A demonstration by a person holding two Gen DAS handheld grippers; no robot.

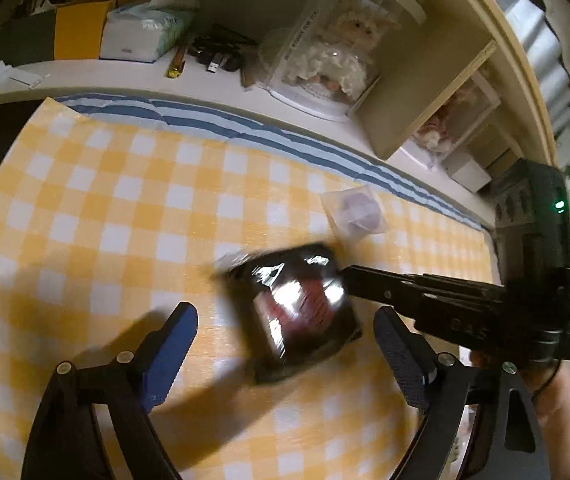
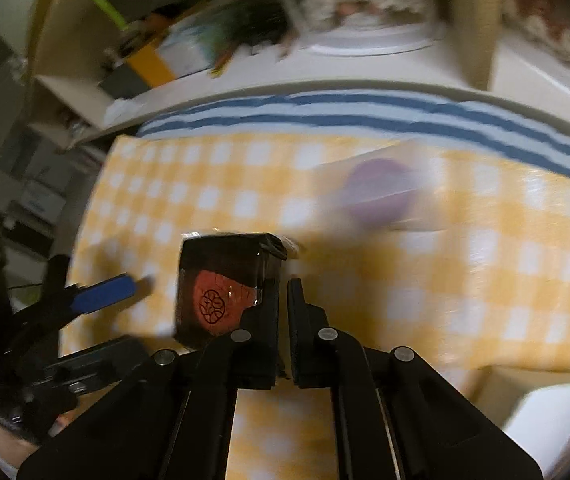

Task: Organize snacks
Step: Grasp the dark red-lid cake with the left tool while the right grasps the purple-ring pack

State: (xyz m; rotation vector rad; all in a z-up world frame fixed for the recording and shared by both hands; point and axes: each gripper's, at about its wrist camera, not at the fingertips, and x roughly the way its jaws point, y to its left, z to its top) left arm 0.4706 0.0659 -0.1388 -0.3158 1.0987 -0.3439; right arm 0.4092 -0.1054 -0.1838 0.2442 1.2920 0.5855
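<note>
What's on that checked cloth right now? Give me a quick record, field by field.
surface: yellow-and-white checked cloth
dark snack: black packet with a red centre, shiny wrapper
pale snack: clear packet with a purple centre, lying behind the dark one
left tongs: open, either side of the dark packet, not pressing it
right tongs: shut, tips at the dark packet's edge
background: cluttered shelf

Glossy plastic film wraps the dark snack pack (image 1: pixel 305 308) on matt yellow-checked cloth (image 1: pixel 125 200).
</note>
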